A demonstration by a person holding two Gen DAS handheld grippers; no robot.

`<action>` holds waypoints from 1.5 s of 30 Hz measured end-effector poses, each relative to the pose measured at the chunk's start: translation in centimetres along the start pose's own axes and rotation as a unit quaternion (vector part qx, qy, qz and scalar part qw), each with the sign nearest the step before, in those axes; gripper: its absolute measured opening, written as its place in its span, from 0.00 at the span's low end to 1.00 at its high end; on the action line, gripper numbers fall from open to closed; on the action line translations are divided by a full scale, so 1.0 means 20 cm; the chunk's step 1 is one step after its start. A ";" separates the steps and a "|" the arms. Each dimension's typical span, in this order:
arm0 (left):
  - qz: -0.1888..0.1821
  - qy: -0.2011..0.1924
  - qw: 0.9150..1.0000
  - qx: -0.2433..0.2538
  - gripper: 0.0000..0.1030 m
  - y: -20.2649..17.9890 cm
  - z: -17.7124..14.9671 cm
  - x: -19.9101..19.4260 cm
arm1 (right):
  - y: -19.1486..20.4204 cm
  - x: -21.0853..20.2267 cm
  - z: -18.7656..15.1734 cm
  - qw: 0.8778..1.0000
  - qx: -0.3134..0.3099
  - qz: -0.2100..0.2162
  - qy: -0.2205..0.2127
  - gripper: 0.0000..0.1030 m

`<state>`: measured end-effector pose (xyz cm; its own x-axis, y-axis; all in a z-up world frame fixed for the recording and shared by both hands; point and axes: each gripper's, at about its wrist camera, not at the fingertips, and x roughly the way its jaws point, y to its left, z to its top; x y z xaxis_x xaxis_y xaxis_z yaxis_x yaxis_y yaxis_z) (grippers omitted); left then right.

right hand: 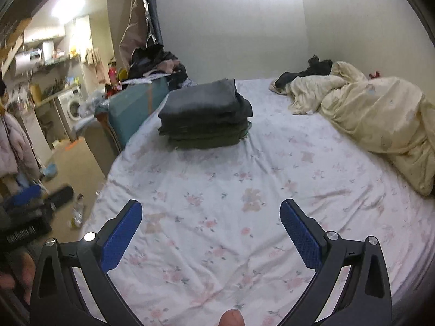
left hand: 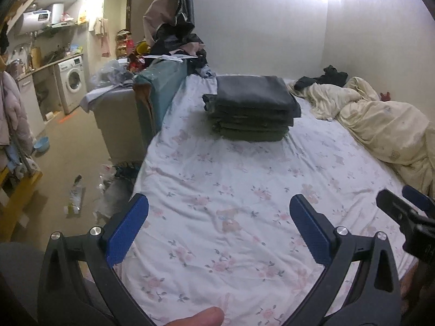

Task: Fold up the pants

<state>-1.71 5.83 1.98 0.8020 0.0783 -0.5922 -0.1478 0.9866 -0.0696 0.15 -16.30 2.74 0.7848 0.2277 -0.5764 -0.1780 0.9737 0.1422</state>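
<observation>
Left wrist view: the left gripper (left hand: pixel 218 212) hovers spread wide, holding nothing, above the bed sheet (left hand: pixel 217 179). A stack of folded pants (left hand: pixel 252 108) sits near the bed's far left edge. The right gripper (right hand: pixel 210 214) is likewise released and empty.
</observation>
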 end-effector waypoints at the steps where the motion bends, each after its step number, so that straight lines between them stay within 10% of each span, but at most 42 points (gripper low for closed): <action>1: -0.001 0.002 1.000 0.005 0.99 -0.01 -0.01 0.00 | 0.00 0.01 0.00 1.000 0.004 0.000 0.004 1.00; 45: 0.001 -0.023 0.999 0.027 0.99 -0.06 -0.01 -0.04 | -0.01 0.08 0.00 1.000 -0.008 0.000 0.017 1.00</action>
<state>-2.23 4.56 2.36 0.8272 0.0858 -0.5554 -0.1190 0.9926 -0.0239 1.45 -16.17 1.82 0.7645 0.2272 -0.6033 -0.1877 0.9737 0.1288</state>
